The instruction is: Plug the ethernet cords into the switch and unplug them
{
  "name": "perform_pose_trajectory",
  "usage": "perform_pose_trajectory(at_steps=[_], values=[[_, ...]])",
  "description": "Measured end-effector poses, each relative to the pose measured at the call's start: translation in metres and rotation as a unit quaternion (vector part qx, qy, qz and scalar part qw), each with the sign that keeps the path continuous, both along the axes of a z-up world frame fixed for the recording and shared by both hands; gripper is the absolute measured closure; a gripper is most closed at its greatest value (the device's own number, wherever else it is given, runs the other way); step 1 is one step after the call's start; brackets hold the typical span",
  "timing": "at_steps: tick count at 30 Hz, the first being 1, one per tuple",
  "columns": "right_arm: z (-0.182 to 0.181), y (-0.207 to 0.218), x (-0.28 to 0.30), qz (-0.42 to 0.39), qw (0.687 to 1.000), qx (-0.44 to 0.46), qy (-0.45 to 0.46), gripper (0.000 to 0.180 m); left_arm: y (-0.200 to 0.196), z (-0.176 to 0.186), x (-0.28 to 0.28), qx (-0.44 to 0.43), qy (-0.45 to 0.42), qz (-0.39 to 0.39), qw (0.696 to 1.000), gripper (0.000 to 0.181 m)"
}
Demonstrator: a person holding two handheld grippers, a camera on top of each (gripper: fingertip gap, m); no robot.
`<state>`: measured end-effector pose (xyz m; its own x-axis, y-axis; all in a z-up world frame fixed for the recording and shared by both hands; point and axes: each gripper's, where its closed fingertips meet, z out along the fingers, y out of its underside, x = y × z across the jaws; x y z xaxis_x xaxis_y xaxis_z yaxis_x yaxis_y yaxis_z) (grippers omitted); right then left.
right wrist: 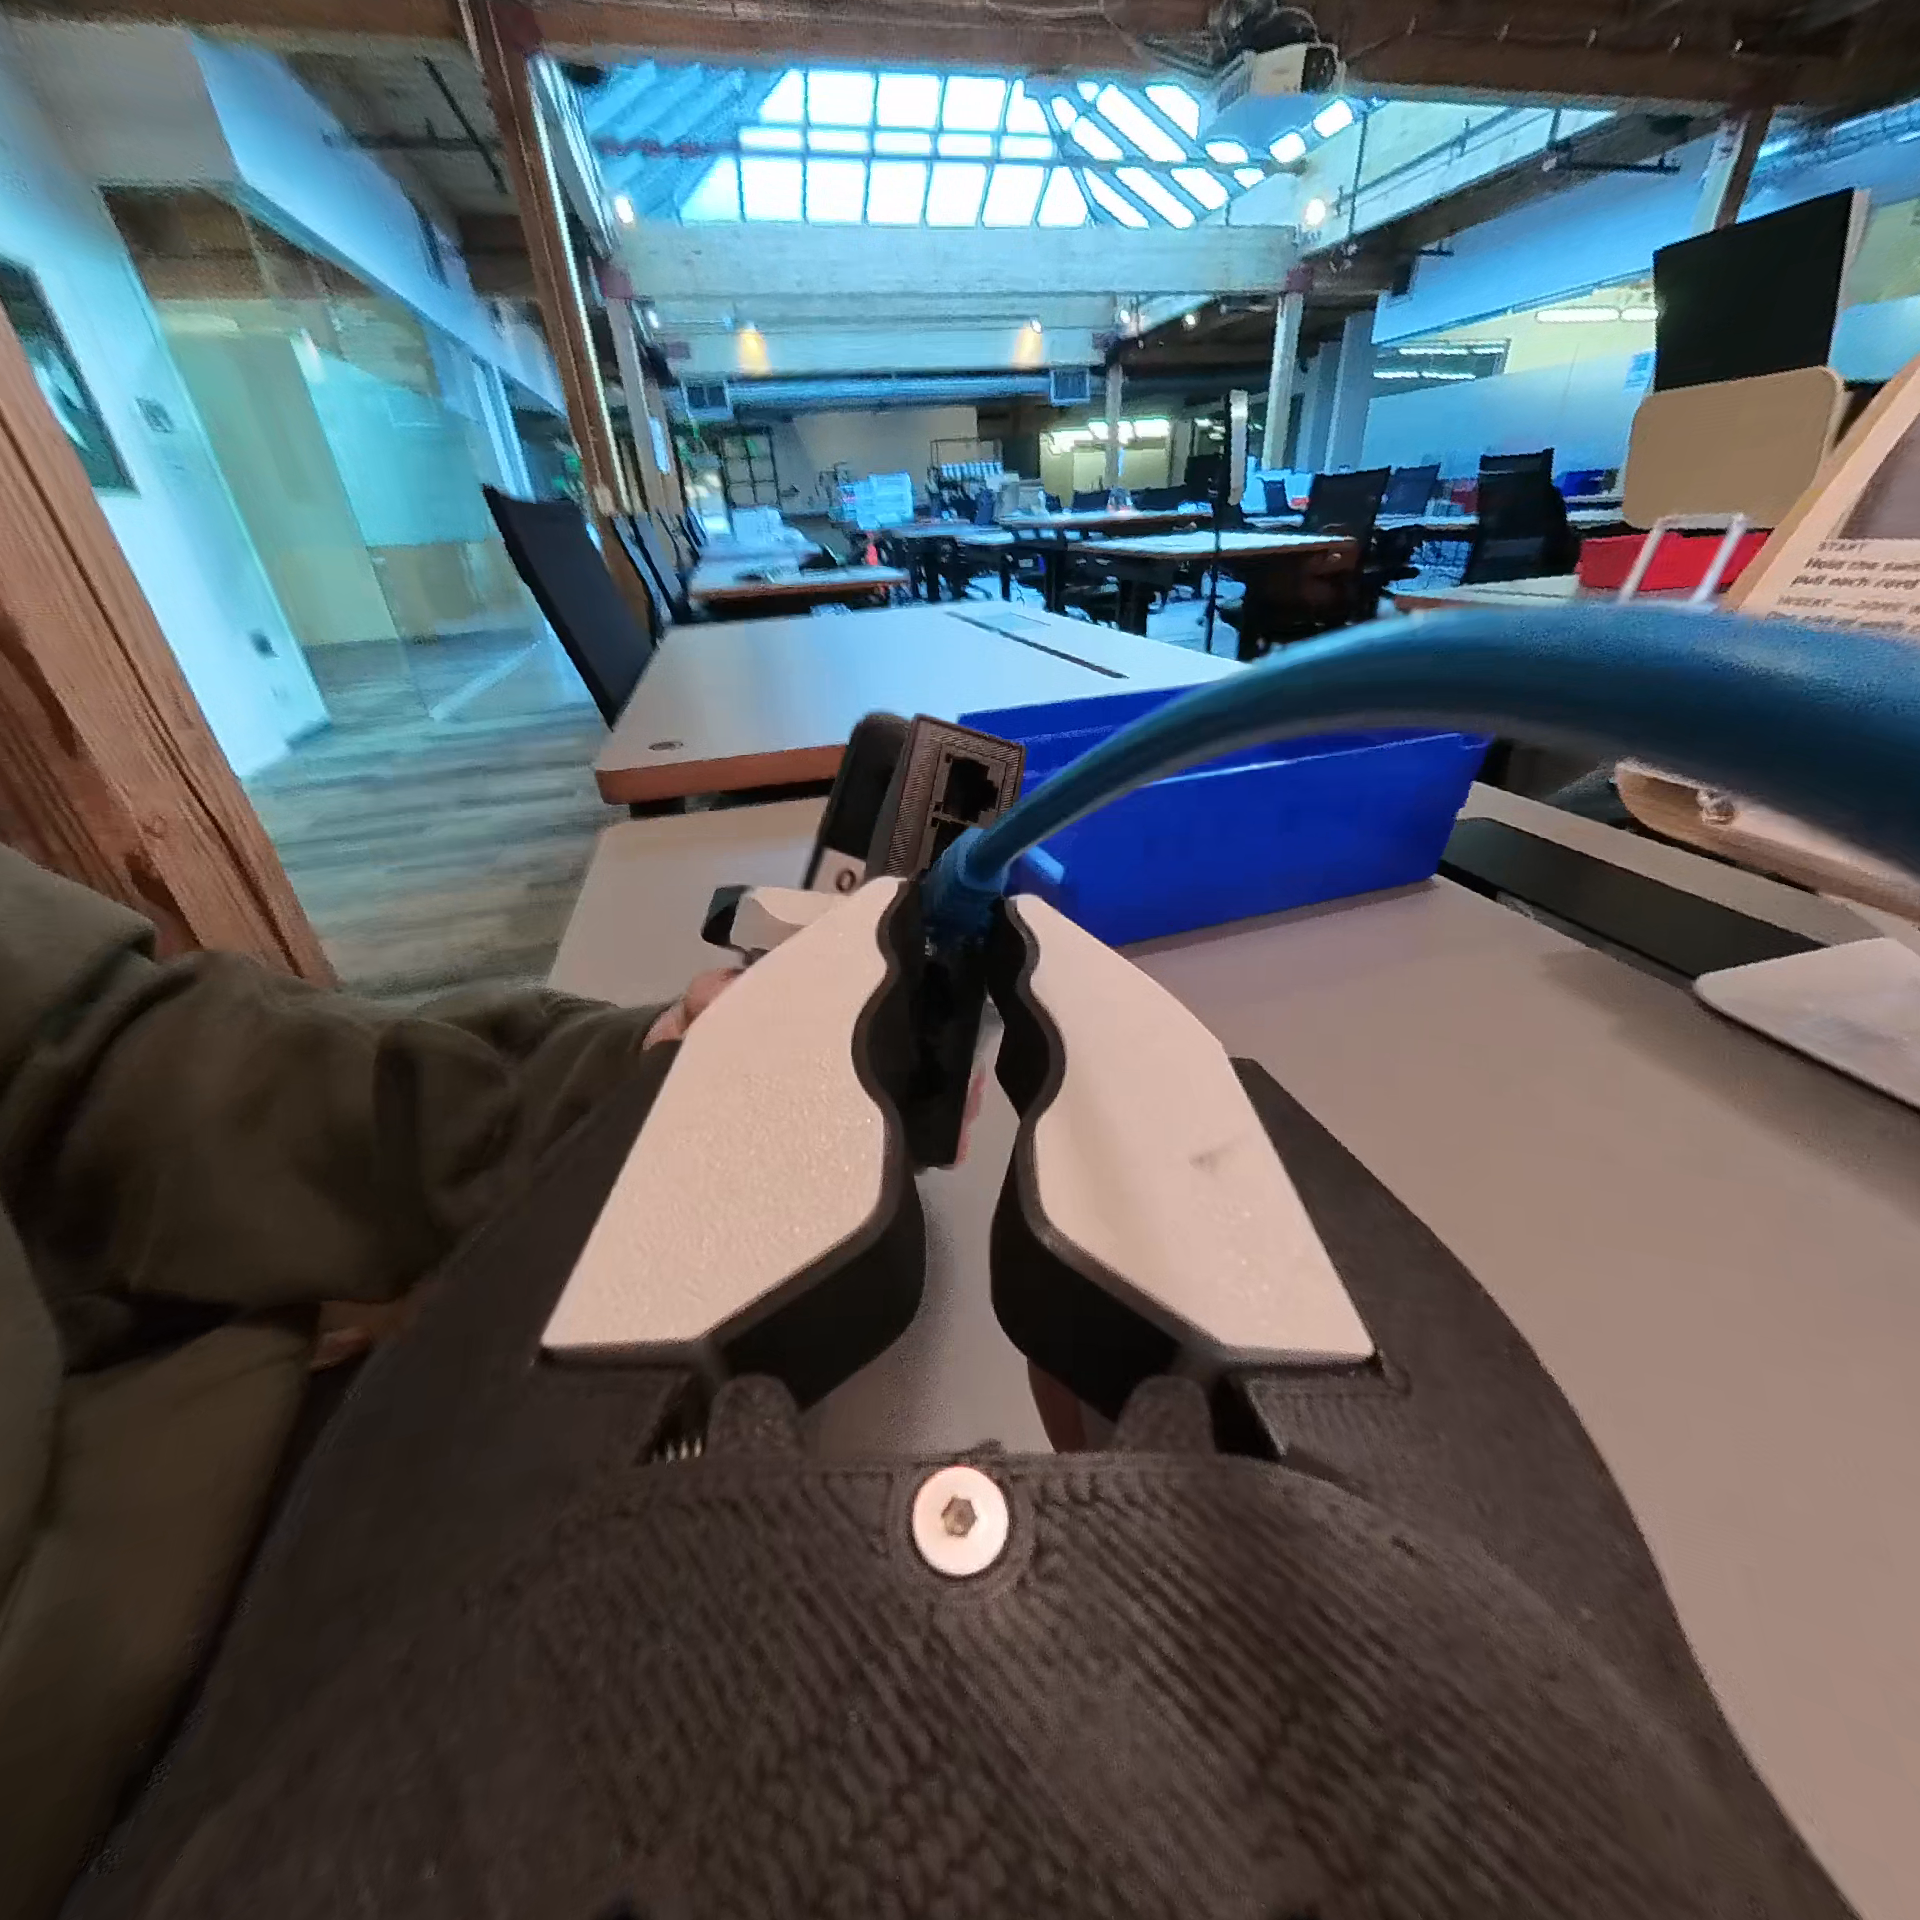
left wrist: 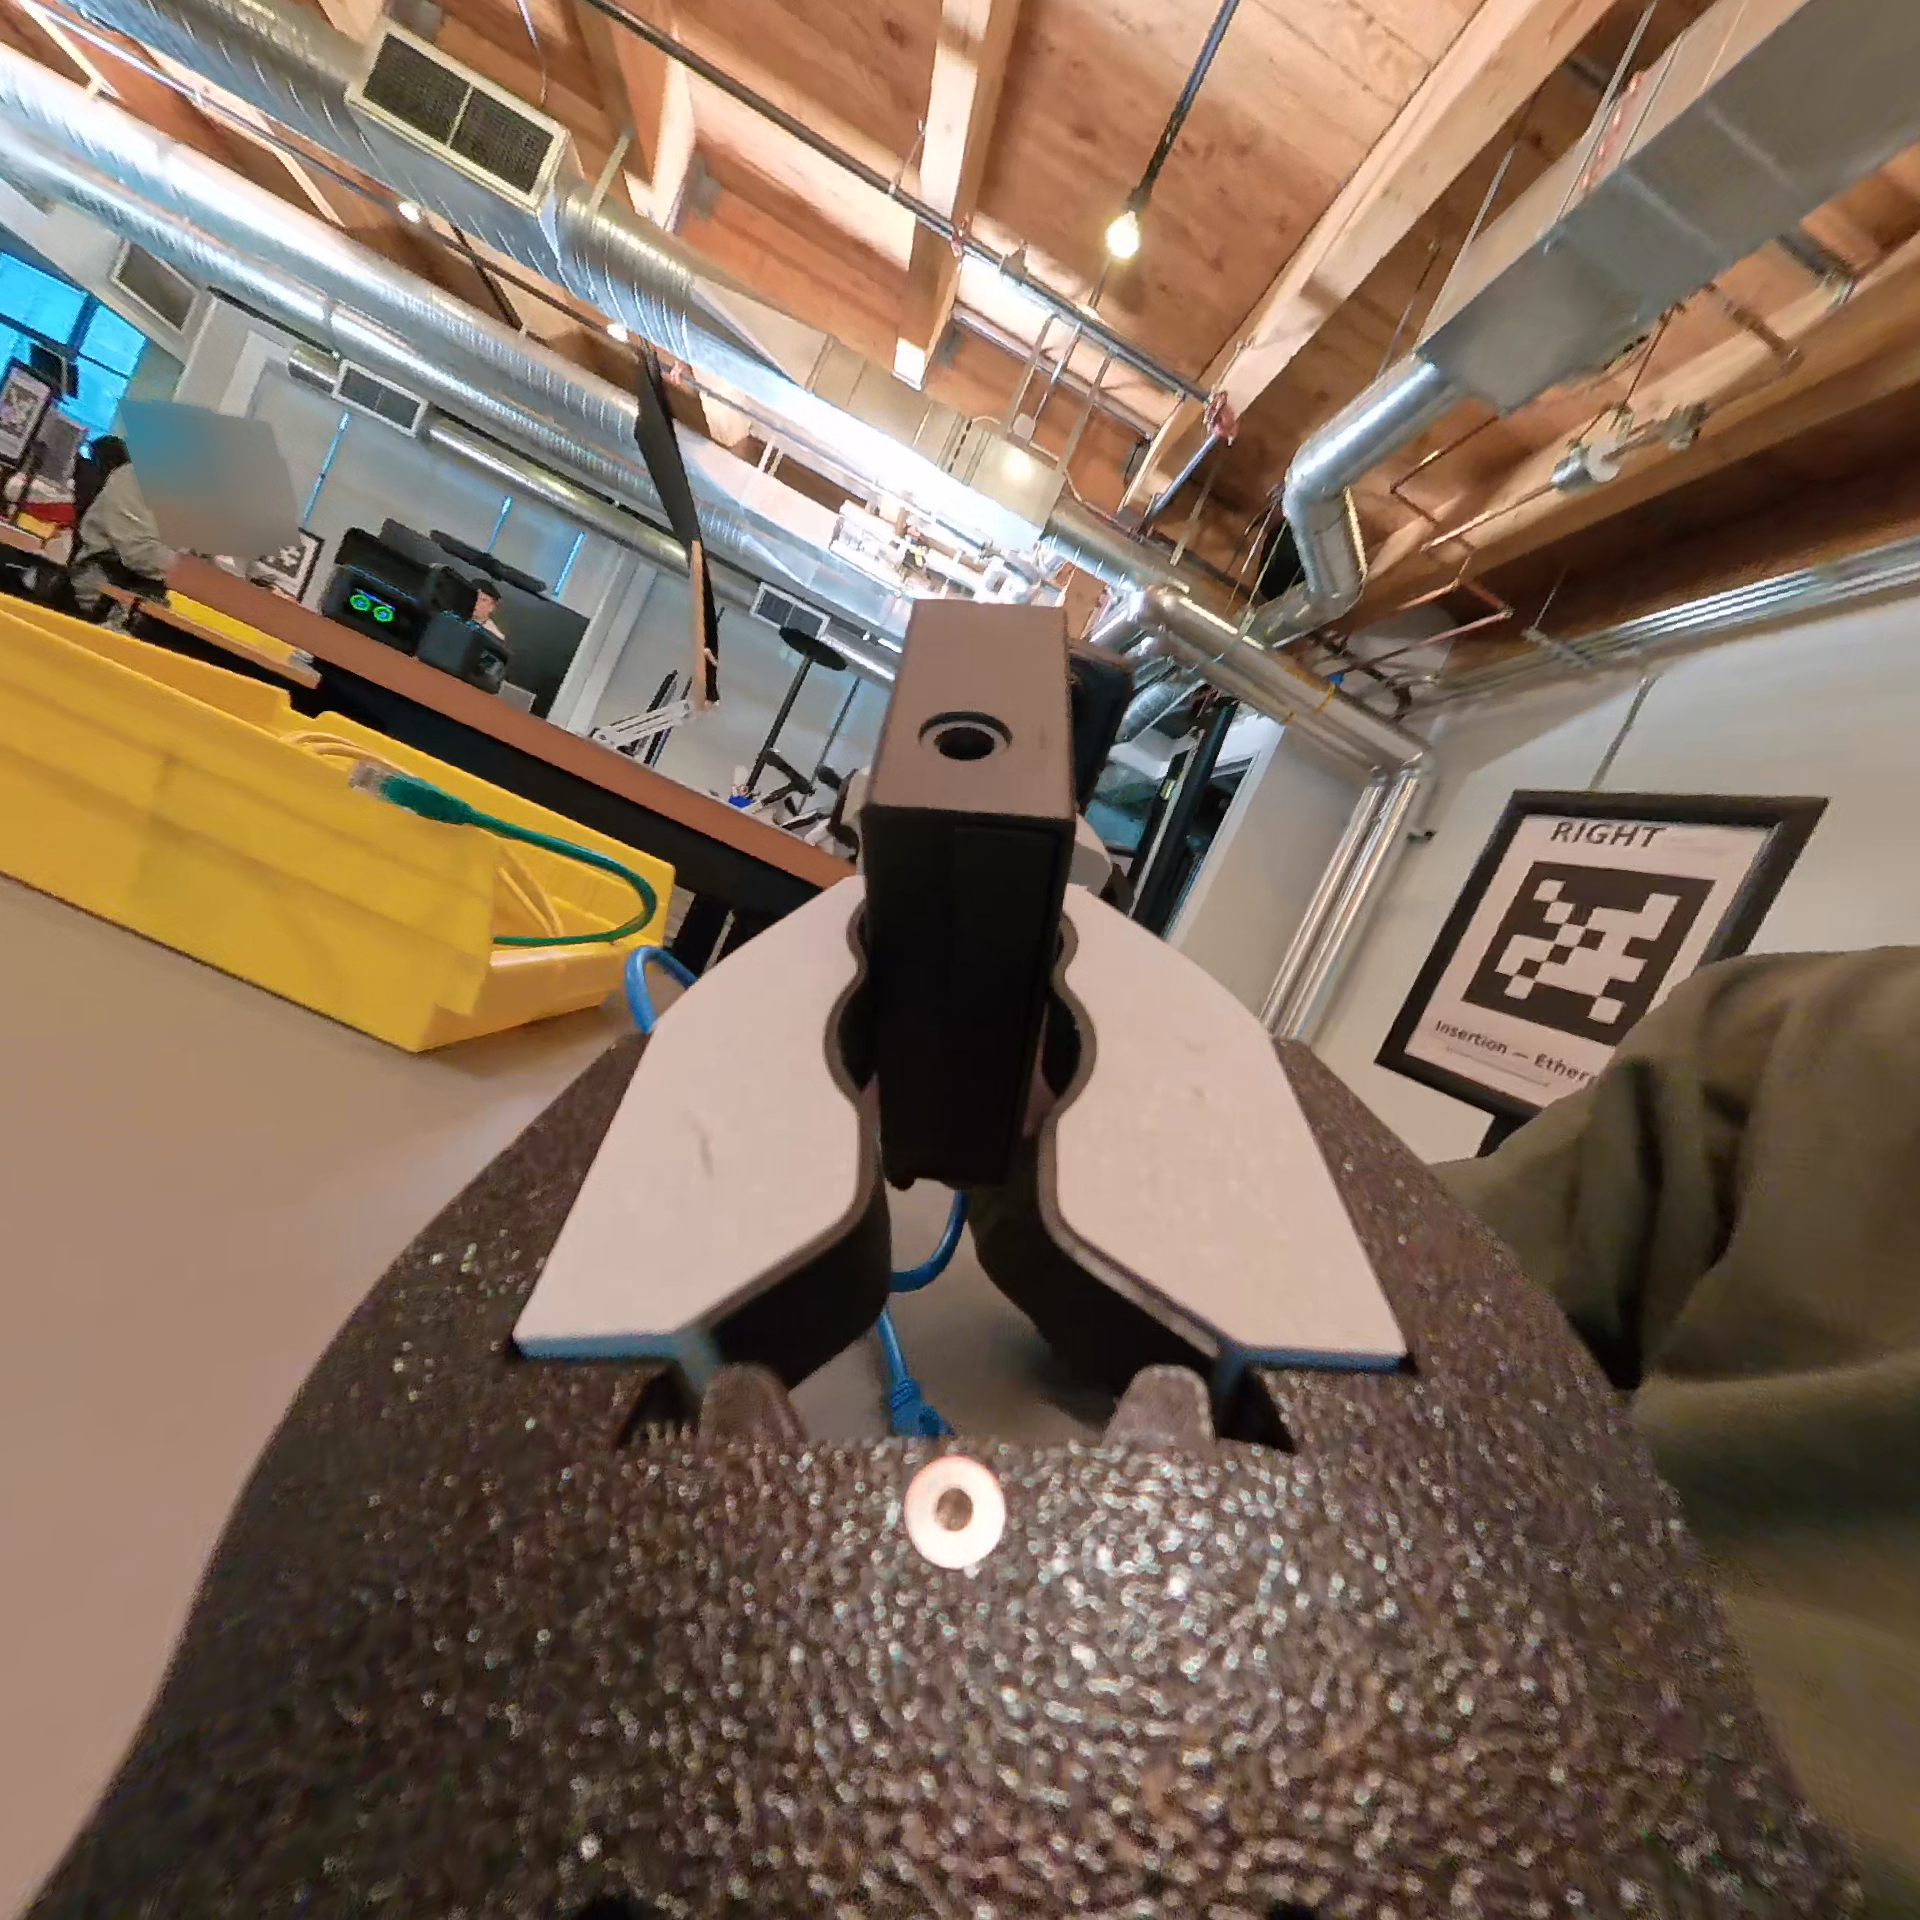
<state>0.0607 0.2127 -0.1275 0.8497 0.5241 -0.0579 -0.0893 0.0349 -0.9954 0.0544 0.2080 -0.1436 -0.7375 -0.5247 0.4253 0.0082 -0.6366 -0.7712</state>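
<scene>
My left gripper is shut on the black switch and holds it upright above the table. In the right wrist view the switch shows its port side, with one empty port at the top. My right gripper is shut on the plug of the blue ethernet cord, which sits at the port just below; I cannot tell how deep it is in. The cord arcs up to the right. Its other blue plug lies on the table under the left gripper. A green cord hangs over the yellow bin.
The grey table carries a blue bin behind the switch and a wooden instruction stand at the right. A framed marker sign stands at the right. A person's olive sleeve is at the left.
</scene>
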Motion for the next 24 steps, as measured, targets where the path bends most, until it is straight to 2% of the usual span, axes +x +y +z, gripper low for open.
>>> perform_pose_trajectory(at_steps=[6, 9, 12, 17, 20, 22, 24], values=[[-0.001, 0.005, 0.003, 0.004, 0.999, -0.012, 0.030, 0.166, 0.005, 0.000, 0.003, -0.037, 0.009, 0.002, 0.999, 0.153], [-0.002, 0.010, 0.006, -0.002, 1.000, -0.030, -0.002, 0.165, 0.008, -0.001, 0.005, -0.066, 0.025, -0.010, 0.997, 0.153], [0.001, 0.013, 0.006, 0.003, 0.999, -0.031, -0.005, 0.165, 0.011, 0.003, 0.004, -0.051, 0.014, 0.014, 0.999, 0.153], [0.000, 0.018, 0.006, 0.010, 0.998, -0.054, -0.032, 0.164, 0.013, 0.002, 0.002, -0.102, 0.025, -0.027, 0.994, 0.152], [0.000, 0.015, 0.009, 0.016, 0.997, -0.066, -0.039, 0.165, 0.010, 0.001, 0.006, -0.038, 0.020, 0.016, 0.999, 0.153], [0.006, 0.015, 0.005, 0.030, 0.998, -0.056, -0.002, 0.165, 0.011, 0.005, 0.003, 0.003, -0.013, 0.059, 0.998, 0.153], [0.010, 0.015, -0.001, 0.048, 0.997, -0.051, 0.034, 0.166, 0.013, 0.008, 0.000, 0.006, -0.027, 0.063, 0.998, 0.153]])
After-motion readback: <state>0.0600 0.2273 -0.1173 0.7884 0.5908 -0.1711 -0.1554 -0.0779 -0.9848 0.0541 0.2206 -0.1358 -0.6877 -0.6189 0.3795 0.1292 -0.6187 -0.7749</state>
